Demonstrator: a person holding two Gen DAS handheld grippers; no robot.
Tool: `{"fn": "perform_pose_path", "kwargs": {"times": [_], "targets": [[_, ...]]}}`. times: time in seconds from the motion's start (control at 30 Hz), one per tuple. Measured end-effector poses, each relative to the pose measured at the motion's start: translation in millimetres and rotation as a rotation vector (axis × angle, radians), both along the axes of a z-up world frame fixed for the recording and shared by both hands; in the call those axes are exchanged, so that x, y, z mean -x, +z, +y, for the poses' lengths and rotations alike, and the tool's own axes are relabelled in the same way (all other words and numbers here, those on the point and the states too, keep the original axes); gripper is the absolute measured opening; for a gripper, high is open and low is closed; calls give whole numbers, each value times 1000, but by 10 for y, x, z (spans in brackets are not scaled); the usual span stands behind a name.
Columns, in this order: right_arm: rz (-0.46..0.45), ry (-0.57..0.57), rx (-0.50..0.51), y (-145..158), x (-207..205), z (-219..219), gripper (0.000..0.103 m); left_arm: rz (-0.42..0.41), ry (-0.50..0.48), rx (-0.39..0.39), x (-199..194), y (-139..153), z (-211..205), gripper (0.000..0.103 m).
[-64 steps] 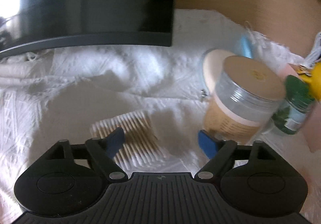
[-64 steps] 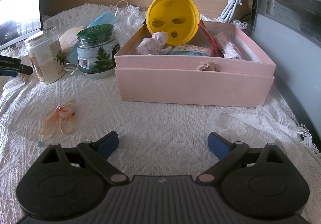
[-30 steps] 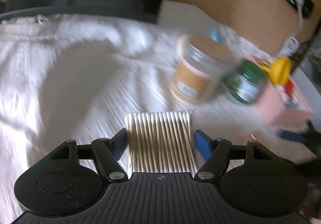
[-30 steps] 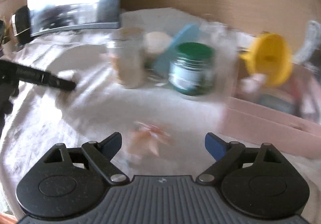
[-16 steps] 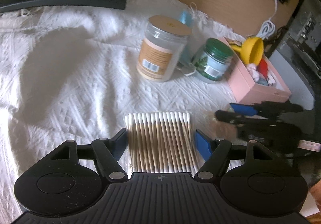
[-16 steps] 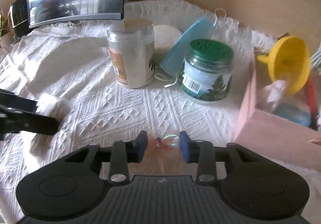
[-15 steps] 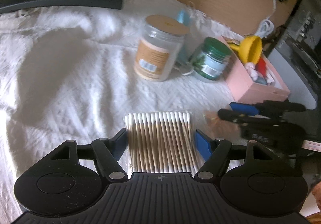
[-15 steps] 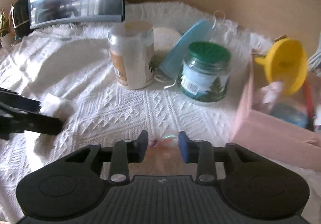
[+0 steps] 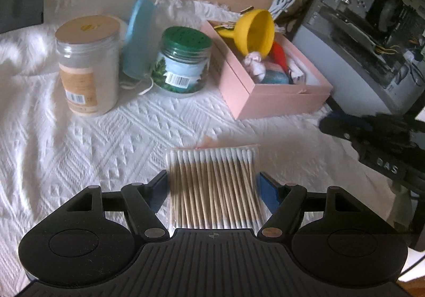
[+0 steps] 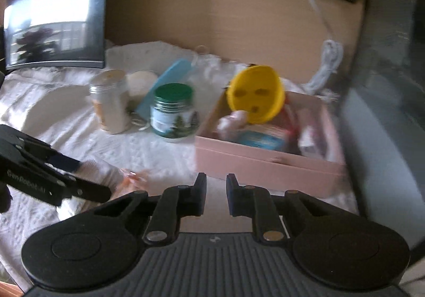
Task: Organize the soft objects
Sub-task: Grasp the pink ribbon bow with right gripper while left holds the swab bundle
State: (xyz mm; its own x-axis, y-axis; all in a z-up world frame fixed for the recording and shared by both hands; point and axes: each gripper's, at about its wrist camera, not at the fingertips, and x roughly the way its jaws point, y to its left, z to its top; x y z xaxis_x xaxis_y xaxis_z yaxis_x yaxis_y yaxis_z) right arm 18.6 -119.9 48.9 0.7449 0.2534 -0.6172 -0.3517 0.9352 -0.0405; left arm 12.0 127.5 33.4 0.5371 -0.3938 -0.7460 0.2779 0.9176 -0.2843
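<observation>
My left gripper (image 9: 213, 185) is shut on a clear pack of cotton swabs (image 9: 214, 185) and holds it above the white cloth; it shows at the left of the right wrist view (image 10: 66, 177). My right gripper (image 10: 215, 190) is nearly closed with nothing visible between its jaws, raised in front of the pink box (image 10: 268, 164). The pink box (image 9: 279, 95) holds soft items and a yellow funnel (image 9: 256, 31). A peach ribbon bow (image 10: 132, 177) lies on the cloth beside the left gripper. The right gripper appears blurred in the left wrist view (image 9: 372, 134).
A beige-lidded jar (image 9: 87, 65), a green-lidded jar (image 9: 182, 60), a blue face mask (image 9: 138, 39) and a round puff (image 10: 140, 81) stand behind. A monitor (image 10: 53, 23) is at back left, a computer case (image 9: 372, 31) at right, a white cable (image 10: 326, 57) against the wall.
The right gripper shut near the ribbon bow, then rose and pulled back without it; the bow lies on the cloth. The left gripper, holding the swabs, swung right toward the pink box.
</observation>
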Motion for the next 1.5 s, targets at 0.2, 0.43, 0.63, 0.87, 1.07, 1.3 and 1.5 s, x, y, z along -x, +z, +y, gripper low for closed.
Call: {"fn": "perform_pose_path", "kwargs": {"times": [0.2,0.43,0.63,0.87,1.07,1.3,1.5], "targets": [[20,13,-16,-70,55,27,16,20,88,-15,7,-18,191,76],[72,129,-33,-155,-20,382,25,39,203,-7,90,-33,556,76],[177,161,-69,-414,-309,782,54,54,272,-7,195,-31,798,76],[163,193,-21,-680,-472,1201,54,60,316,1,352,-8,947,76],[149,236,-10,-598,-383,1131,32,65,330,6,424,-13,996,76],[85,208,-32,-290,-161,821,32,75,247,13,330,-46,781,76],[23,131,-21,41,75,292,32,82,70,22,196,-18,252,76]]}}
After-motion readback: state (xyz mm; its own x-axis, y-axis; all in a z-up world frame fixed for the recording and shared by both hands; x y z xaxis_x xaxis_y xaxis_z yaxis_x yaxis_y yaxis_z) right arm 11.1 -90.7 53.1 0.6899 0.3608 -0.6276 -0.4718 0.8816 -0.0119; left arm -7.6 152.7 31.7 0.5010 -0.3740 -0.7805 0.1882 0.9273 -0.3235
